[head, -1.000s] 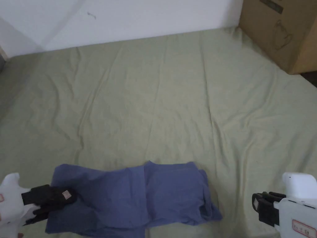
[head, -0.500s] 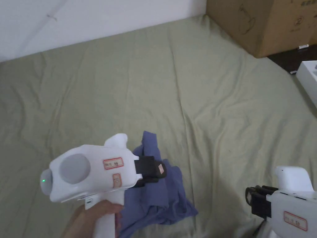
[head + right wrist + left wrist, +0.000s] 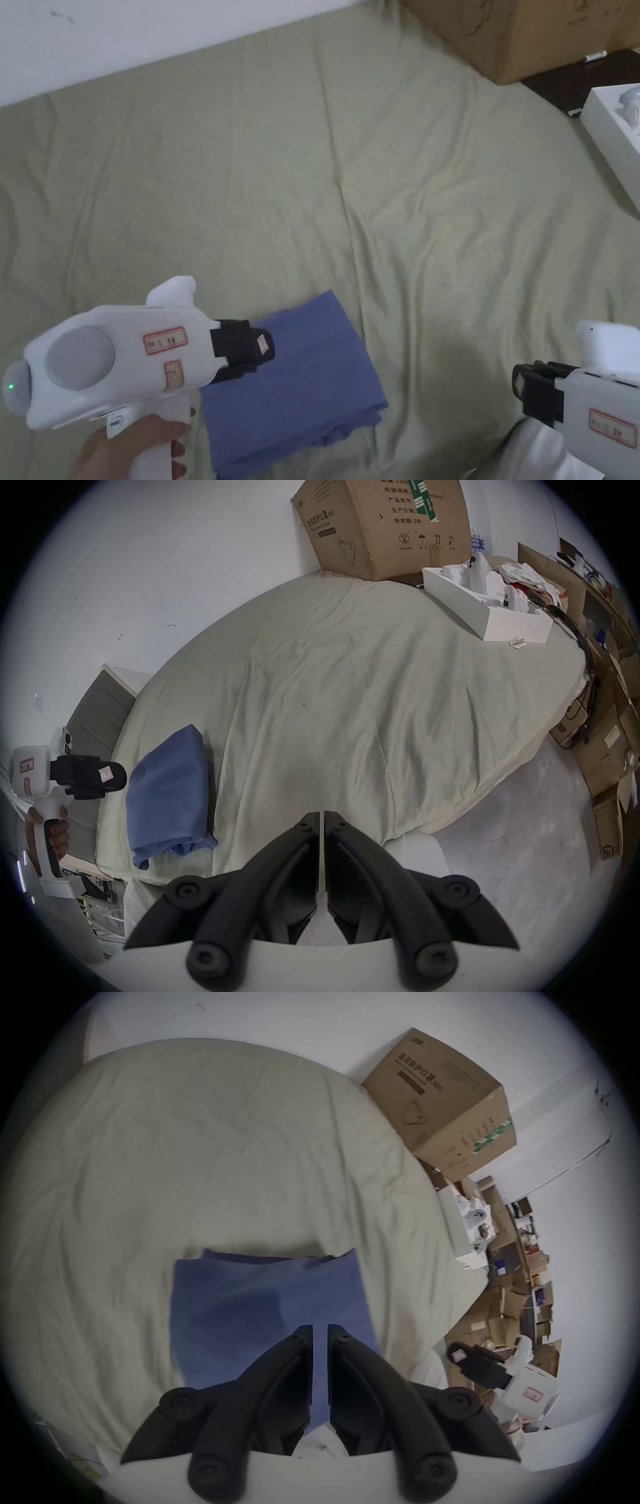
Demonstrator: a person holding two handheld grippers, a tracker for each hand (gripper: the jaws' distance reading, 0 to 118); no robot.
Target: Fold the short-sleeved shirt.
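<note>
The blue short-sleeved shirt (image 3: 300,375) (image 3: 263,1303) (image 3: 169,785) lies folded into a compact rectangle near the front edge of the bed, with loose cloth bunched at its near corner. My left gripper (image 3: 265,349) (image 3: 320,1329) (image 3: 112,774) hovers just over the shirt's left edge, held by a hand, jaws shut with nothing between them. My right gripper (image 3: 520,387) (image 3: 320,814) (image 3: 457,1354) is shut and empty, off the bed's front edge well to the right of the shirt.
A wrinkled pale green sheet (image 3: 375,187) covers the bed. A large cardboard box (image 3: 500,31) stands at the far right corner by the white wall. A white tray (image 3: 615,125) with white parts sits on the right edge. Boxes clutter the floor beyond.
The shirt lay spread wide with my left gripper at its left end; that end has been brought over to the right, and the shirt now lies as a smaller rectangle. The left gripper holds nothing.
</note>
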